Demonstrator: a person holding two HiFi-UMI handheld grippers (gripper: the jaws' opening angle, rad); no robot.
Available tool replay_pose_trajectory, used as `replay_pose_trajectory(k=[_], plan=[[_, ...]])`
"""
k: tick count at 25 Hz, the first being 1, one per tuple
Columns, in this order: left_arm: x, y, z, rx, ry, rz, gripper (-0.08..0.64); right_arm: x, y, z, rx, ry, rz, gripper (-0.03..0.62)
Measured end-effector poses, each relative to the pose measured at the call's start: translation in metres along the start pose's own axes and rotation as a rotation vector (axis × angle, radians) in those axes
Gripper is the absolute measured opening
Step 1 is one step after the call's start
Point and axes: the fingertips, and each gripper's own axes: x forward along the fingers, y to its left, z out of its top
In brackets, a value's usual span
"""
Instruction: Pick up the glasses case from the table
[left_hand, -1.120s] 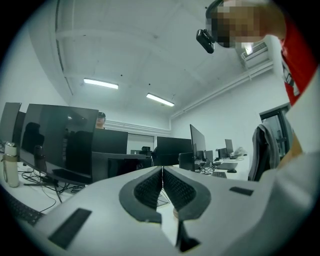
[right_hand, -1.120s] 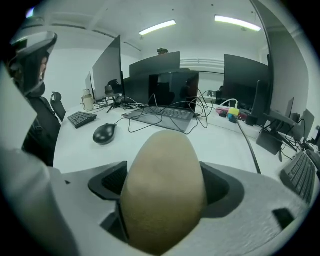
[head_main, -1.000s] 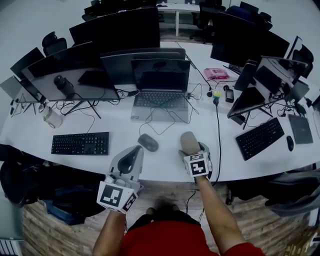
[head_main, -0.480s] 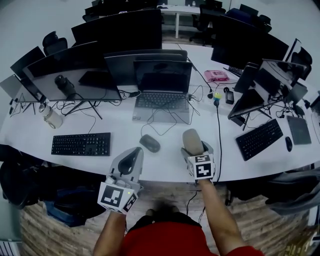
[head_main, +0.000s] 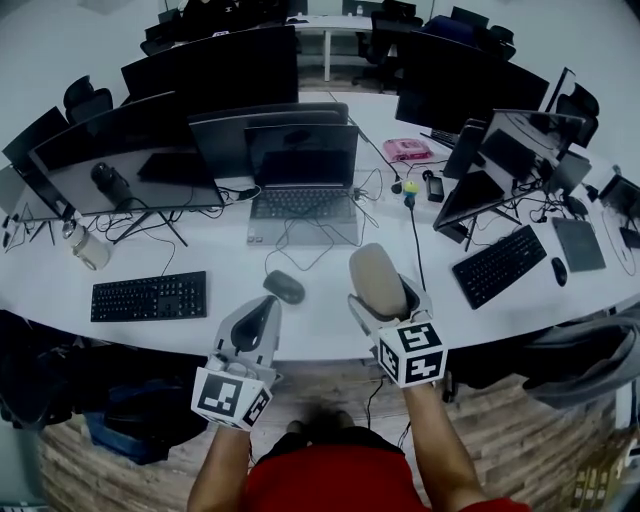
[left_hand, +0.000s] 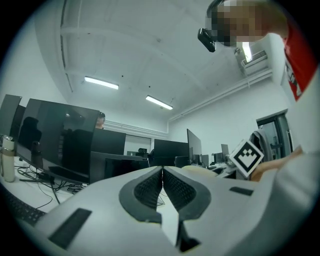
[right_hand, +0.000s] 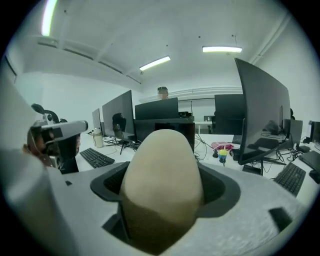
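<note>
The glasses case (head_main: 376, 278) is a beige, rounded oval; it hangs in the air above the front edge of the white table (head_main: 320, 325). My right gripper (head_main: 381, 291) is shut on it, one jaw on each side. In the right gripper view the case (right_hand: 161, 185) fills the space between the jaws and sticks out beyond them. My left gripper (head_main: 263, 318) hovers at the table's front edge, left of the case, pointing level. Its jaws are shut on nothing, the ribbed pads (left_hand: 150, 189) touching in the left gripper view.
A grey mouse (head_main: 285, 287) lies just left of the case, a black keyboard (head_main: 148, 296) further left. Behind stand a laptop (head_main: 302, 200) with trailing cables and several dark monitors (head_main: 120, 160). At the right are another keyboard (head_main: 498, 264) and a pink object (head_main: 407, 149).
My right gripper has risen from the table with the glasses case in it, so the case looms larger in the head view. The left gripper has stayed where it was.
</note>
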Motion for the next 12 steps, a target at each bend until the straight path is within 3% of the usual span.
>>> replay_pose_trajectory(k=[12], plan=[[-0.014,-0.019,0.016,0.024,-0.021,-0.035,0.011,-0.062,0.030,0.037,0.021,-0.120,0.026,0.396]])
